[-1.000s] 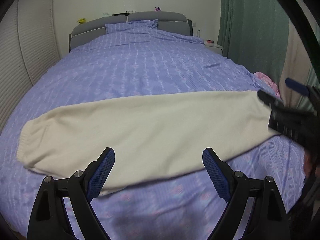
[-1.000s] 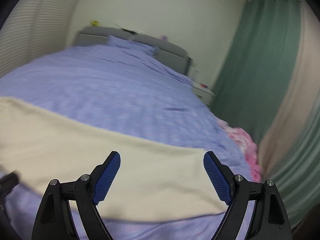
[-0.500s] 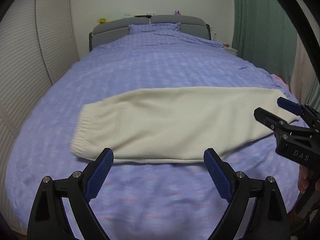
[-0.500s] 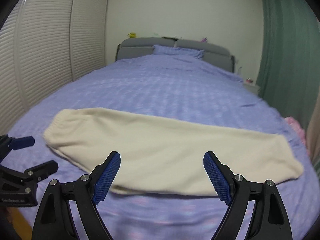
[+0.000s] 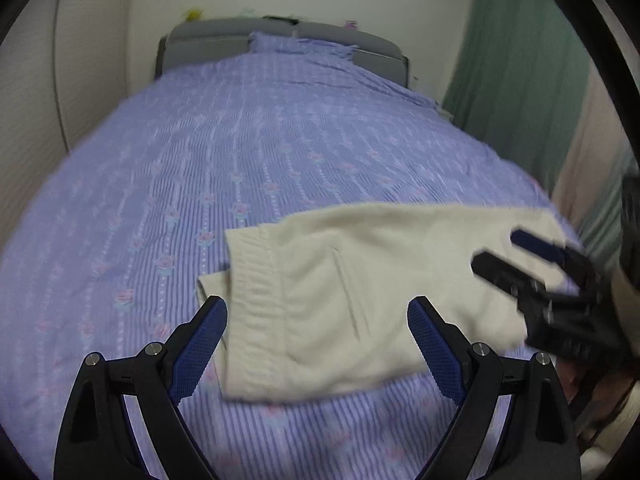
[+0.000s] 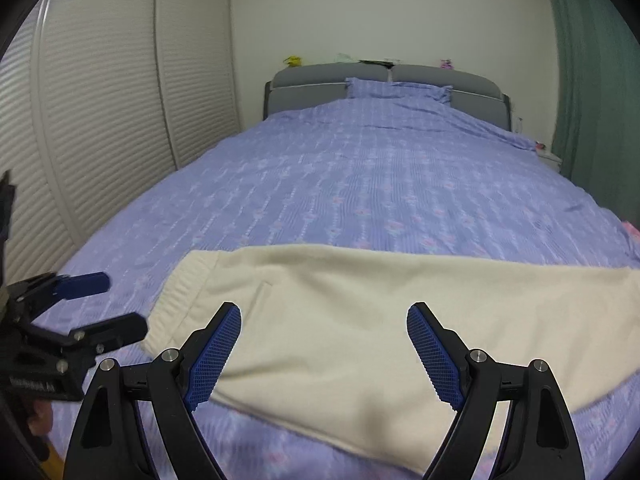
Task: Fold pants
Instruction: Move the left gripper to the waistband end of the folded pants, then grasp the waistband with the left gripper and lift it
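Cream pants (image 5: 360, 292) lie flat across the near end of the bed, legs stacked, ribbed waistband (image 5: 256, 312) at the left; they also show in the right wrist view (image 6: 400, 320). My left gripper (image 5: 318, 344) is open and empty, hovering above the waistband end. My right gripper (image 6: 324, 352) is open and empty above the middle of the pants. The right gripper shows at the right of the left wrist view (image 5: 532, 268), open. The left gripper shows at the left of the right wrist view (image 6: 96, 308), open, beside the waistband.
The bed has a purple flowered cover (image 6: 380, 184), a pillow (image 6: 396, 88) and a grey headboard (image 6: 304, 84). White louvred wardrobe doors (image 6: 100, 120) stand on the left, green curtains (image 5: 520, 80) on the right. A pink cloth (image 6: 632, 230) lies at the bed's right edge.
Both grippers have moved left along the pants toward the waistband end and come lower and closer. Both stay open. The pants have not moved.
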The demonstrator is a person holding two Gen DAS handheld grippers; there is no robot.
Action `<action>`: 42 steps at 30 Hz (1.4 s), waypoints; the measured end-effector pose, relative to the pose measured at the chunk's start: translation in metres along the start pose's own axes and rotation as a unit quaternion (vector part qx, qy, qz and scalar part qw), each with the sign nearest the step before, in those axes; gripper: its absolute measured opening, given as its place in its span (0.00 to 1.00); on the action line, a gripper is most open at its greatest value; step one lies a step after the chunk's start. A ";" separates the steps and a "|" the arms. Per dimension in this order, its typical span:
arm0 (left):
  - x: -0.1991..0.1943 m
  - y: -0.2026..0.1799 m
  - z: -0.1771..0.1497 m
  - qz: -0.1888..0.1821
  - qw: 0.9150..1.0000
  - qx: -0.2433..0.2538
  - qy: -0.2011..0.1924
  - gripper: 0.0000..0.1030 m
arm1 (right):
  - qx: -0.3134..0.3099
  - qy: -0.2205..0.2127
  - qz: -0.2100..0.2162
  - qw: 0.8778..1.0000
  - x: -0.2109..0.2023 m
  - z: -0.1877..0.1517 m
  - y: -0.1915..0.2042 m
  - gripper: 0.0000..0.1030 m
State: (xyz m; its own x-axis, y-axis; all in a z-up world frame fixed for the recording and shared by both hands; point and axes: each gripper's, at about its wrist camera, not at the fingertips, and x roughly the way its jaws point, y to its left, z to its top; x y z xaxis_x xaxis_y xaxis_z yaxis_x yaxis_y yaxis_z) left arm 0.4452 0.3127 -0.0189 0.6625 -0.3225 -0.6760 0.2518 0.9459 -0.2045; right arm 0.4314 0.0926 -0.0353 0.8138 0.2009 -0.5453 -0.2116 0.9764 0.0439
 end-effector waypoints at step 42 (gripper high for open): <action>0.096 0.079 0.015 -0.091 0.985 -0.135 0.061 0.29 | -0.010 0.051 0.031 0.998 0.088 0.011 0.045 0.84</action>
State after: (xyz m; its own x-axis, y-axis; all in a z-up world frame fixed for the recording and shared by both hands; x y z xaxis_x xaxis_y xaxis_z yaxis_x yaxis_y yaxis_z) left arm 0.5389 0.3556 -0.0889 0.5303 -0.4966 -0.6872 0.1507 0.8528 -0.5000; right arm 0.4995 0.1547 -0.0717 0.7397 0.2503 -0.6246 -0.2716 0.9603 0.0633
